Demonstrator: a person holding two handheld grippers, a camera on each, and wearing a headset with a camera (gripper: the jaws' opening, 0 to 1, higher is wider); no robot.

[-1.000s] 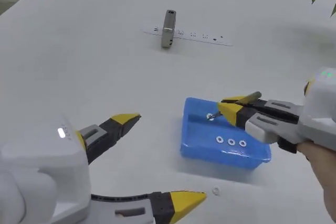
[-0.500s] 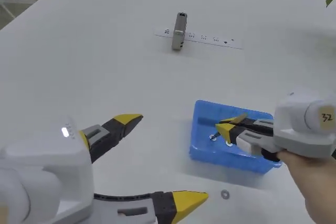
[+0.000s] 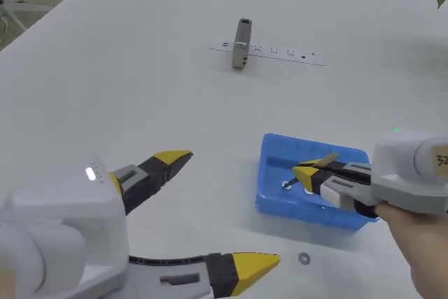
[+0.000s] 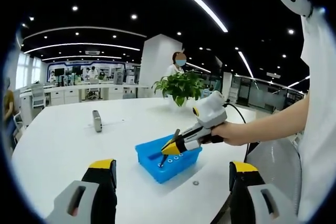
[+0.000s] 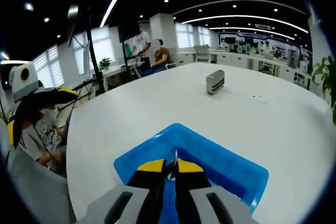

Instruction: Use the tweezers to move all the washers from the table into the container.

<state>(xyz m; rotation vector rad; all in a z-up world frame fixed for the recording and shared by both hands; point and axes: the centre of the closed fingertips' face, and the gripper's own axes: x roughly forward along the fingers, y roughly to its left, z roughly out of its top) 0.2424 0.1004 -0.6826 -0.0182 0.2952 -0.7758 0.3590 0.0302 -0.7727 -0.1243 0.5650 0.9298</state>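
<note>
Tweezers [image 3: 294, 181] are clamped between the jaws of the right gripper [image 3: 306, 173], which stand narrow with only the tool between them. The right gripper view confirms this: the two yellow-tipped jaws lie nearly together and the thin tweezers rise from the slit. The gripper reaches in from the right, held by a person's hand [image 3: 420, 243], and its jaws hang over the blue container [image 3: 280, 152].

The tweezer tips point down and to the left, inside the container near its left wall. One small washer [image 3: 286, 185] sits right at the tips. Whether it is pinched or lying on the container floor cannot be told. More washers [image 4: 177, 156] show as pale rings on the container floor in the left gripper view, beside the right gripper's jaws.

A loose washer [image 3: 304, 258] lies flat on the white table [image 3: 140, 68], just in front of the container's near wall and apart from it.

The left gripper [image 3: 217, 211] is low at the near left of the head view. Its jaws are spread wide, it holds nothing, and it is well apart from the container.

At the far side of the table lies a white power strip [image 3: 280, 53] with a grey plug block [image 3: 241, 43] standing on its left end.
</note>
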